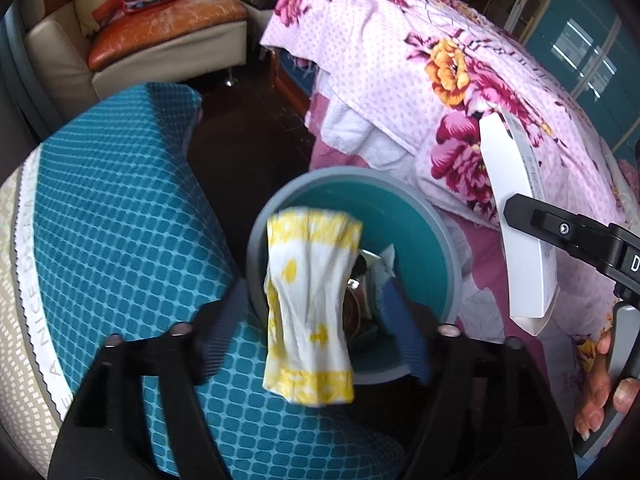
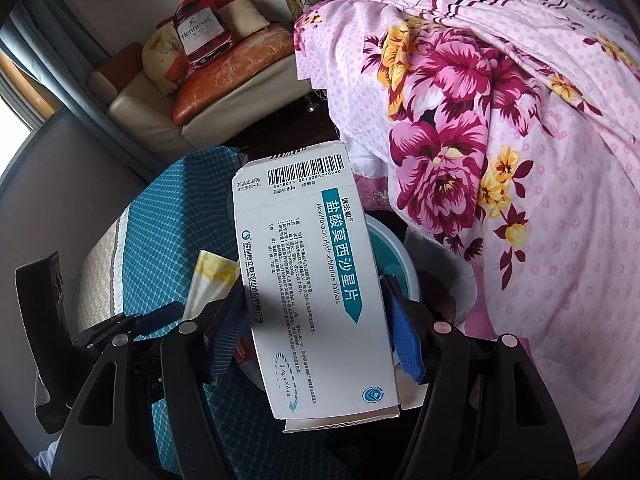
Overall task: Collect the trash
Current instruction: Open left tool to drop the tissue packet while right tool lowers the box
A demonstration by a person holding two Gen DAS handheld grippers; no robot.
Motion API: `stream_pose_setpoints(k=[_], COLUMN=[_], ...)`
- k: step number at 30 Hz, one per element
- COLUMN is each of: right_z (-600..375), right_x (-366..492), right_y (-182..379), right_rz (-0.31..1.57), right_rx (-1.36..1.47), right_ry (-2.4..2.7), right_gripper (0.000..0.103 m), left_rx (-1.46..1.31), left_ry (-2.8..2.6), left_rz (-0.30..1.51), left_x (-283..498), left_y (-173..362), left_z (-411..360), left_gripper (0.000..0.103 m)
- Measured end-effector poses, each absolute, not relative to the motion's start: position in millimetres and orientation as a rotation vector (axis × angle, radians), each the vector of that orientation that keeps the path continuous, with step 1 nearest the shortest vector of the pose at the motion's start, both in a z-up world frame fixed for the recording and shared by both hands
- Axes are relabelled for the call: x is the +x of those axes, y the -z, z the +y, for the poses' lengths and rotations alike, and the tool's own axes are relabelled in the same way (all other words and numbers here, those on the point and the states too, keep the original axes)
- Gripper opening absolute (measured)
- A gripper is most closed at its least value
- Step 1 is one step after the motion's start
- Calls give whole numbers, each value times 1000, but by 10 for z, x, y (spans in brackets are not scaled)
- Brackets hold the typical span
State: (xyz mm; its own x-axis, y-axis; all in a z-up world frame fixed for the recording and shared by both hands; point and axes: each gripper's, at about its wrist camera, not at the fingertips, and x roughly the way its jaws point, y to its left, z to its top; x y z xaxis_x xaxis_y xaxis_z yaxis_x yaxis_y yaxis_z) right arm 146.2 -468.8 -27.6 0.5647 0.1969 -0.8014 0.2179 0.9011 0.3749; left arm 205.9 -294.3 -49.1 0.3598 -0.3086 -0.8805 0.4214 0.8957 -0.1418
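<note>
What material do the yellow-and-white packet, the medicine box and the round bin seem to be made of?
Yellow-and-white packet: probably thin soft plastic film or tissue wrap; it is creased and limp.
Medicine box: printed cardboard with a smooth matte white face; folded flaps and sharp edges show.
Round bin: likely moulded plastic, with a grey rim and a teal inside; the surface is even and seamless with a dull sheen.

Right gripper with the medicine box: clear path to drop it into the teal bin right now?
Probably yes. The right gripper grips the medicine box just above the teal bin, whose mouth is open. The yellow-and-white tissue pack, between the left gripper's open jaws, sits over the near rim.
</note>
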Motion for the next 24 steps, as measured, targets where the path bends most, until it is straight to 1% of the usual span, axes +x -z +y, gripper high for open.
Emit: stream_pose_setpoints(k=[1, 3, 24], right_z=[-4686, -4662, -4246], right_x=[1472, 1486, 1558], right_y=[274, 266, 95], right_rz=[981, 983, 982], right_rx=[465, 459, 383], right_ry=[13, 13, -5], right_gripper=[62, 62, 63], left_rx=[115, 111, 88], left_ry=[471, 466, 390], left_rz=[1101, 1104, 1088], left_x=[2056, 2046, 1778], left_y=[473, 449, 330], left_z=[-2929, -2891, -2271], left_gripper=[81, 88, 90])
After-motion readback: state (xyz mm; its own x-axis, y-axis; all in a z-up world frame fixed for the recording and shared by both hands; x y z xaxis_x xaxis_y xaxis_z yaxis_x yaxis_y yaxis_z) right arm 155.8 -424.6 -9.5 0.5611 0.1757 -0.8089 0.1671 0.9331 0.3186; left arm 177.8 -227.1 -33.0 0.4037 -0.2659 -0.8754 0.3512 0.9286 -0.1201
